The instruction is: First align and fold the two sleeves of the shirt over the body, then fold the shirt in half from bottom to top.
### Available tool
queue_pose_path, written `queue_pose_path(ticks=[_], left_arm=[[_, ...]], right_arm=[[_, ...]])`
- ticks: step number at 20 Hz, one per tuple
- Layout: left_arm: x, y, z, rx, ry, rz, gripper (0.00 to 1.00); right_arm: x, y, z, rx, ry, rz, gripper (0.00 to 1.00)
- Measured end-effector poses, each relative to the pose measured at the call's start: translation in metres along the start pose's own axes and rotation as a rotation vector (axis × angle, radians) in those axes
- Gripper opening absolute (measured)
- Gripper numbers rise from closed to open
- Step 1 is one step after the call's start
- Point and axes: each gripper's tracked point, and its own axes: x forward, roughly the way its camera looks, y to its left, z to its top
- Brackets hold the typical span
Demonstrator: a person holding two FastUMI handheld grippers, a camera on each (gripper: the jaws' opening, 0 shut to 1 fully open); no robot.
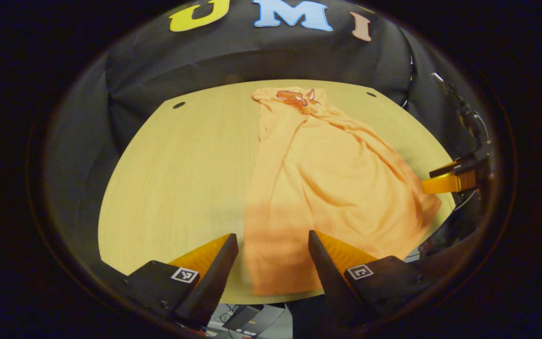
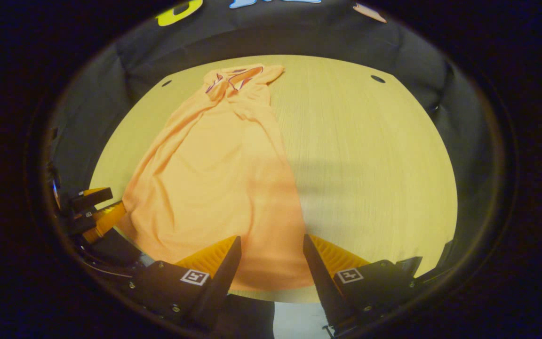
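Shirt (image 1: 327, 188) first: we see the orange garment lying lengthwise on the wooden table (image 1: 177, 179), collar at the table's far edge, hem at its near edge, bunched into a narrow wrinkled strip. Our left gripper (image 1: 273, 245) hovers over the hem at the table's near edge, fingers spread wide, gripping nothing. Our right gripper (image 2: 271, 247) does likewise there, agape and empty.

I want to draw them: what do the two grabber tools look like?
Each gripper, left and right, has two long, pointed, wedge-shaped fingers with ribbed inner faces. The fingers sit on dark blocks with small screws, and each block carries a little white square tag with a black pattern.
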Motion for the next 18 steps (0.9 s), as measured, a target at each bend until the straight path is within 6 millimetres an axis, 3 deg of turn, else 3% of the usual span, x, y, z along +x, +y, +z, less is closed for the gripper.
queue_pose_path(ticks=[7, 14, 17, 18], left_arm=[[0.014, 0.0, -0.038, 0.012, 0.084, 0.022, 0.99], [0.014, -0.004, -0.036, -0.005, 0.052, 0.004, 1.0], [0.015, -0.008, -0.034, 0.007, 0.046, -0.014, 0.96], [0.014, -0.012, -0.034, 0.013, 0.042, -0.032, 0.89]], right_arm=[[0.012, -0.001, -0.027, -0.043, 0.076, -0.032, 0.83], [0.019, -0.002, -0.032, -0.08, 0.087, -0.065, 0.83], [0.019, -0.001, -0.032, -0.076, 0.079, -0.062, 0.84], [0.02, 0.0, -0.032, -0.089, 0.072, -0.057, 0.83]])
